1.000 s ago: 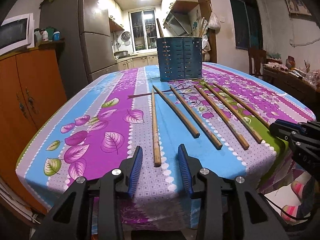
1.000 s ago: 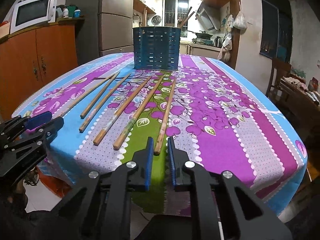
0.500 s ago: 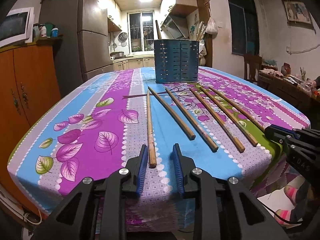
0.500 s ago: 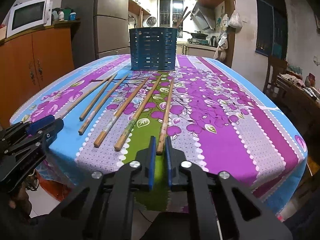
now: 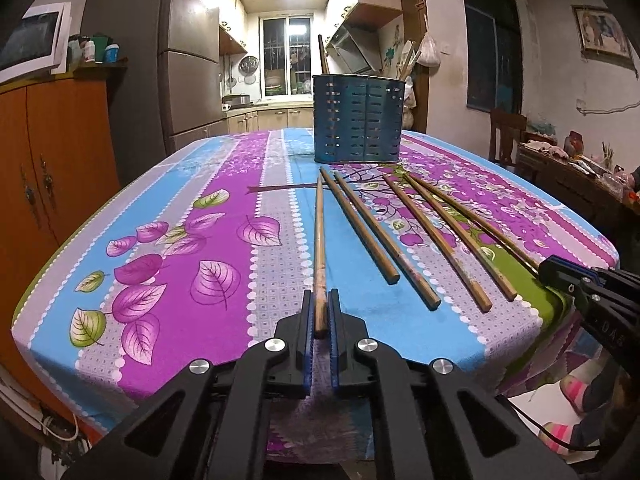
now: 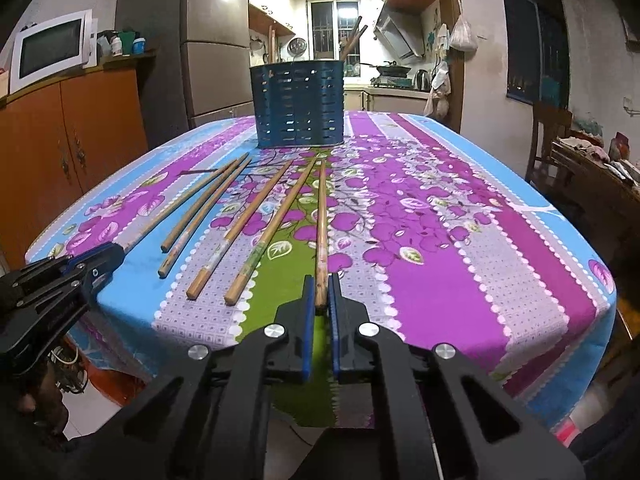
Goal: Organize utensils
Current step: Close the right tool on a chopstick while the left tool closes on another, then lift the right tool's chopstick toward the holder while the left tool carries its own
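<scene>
The left tool (image 5: 319, 312) is gripping the near end of the leftmost chopstick (image 5: 319, 240), its blue pads having just been closing in until they are pressing the wood from both sides; the stick is running straight away from the tool along the worktop (image 5: 160, 248), over the grey and blue stripes of the flowered cloth. The right tool (image 6: 320, 294) is likewise clamping the near end of the rightmost chopstick (image 6: 322, 220), its pads having just been closing on the wood, and that stick is lying over the green and purple stripes, pointing toward the far end. Between the two gripped sticks, four more chopsticks (image 5: 436, 236) are lying loose on the cloth, fanned out with their far tips drawing together and their near ends spread apart near the front edge of the worktop. In the left wrist view the right tool is showing at the right edge, and in the right wrist view the left tool is showing at the left edge, both sitting at the front edge of the worktop. Beyond the far tips of the sticks a dark blue slotted utensil holder (image 6: 298, 104) is standing upright on the cloth, with a few wooden sticks (image 6: 352, 42) already leaning out of its top. Past the worktop, an orange cabinet (image 6: 72, 132) is carrying a white microwave (image 6: 50, 50), and a tall fridge (image 6: 216, 44) is standing beside it.
</scene>
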Demonstrator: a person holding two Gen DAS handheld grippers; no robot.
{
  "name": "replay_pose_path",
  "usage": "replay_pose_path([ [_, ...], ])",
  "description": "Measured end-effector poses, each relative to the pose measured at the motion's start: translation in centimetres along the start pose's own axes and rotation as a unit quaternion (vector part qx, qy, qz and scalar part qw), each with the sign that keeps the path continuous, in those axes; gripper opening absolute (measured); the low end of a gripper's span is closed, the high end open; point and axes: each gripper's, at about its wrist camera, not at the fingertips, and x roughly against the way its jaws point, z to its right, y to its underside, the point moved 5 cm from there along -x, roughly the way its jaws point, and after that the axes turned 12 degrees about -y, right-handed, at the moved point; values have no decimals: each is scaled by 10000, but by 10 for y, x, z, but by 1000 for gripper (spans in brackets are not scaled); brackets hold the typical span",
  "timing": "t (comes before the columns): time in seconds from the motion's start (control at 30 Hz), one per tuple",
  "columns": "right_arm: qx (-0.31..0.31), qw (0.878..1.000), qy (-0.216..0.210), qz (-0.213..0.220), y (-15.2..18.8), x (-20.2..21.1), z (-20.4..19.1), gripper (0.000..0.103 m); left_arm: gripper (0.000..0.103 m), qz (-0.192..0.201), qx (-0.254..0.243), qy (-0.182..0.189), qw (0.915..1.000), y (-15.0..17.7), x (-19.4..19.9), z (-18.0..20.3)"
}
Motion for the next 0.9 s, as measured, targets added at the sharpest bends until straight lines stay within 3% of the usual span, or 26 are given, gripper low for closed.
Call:
replay_pose_path([
  [0.63,500,9983,112,293,-19,22,0,5,8,121,234,-302,9992,-27,26,-24],
  [0.9,765,9959,-17,483,-41,39,-5,5,8,5,202,-216,9996,-49,39,-31],
])
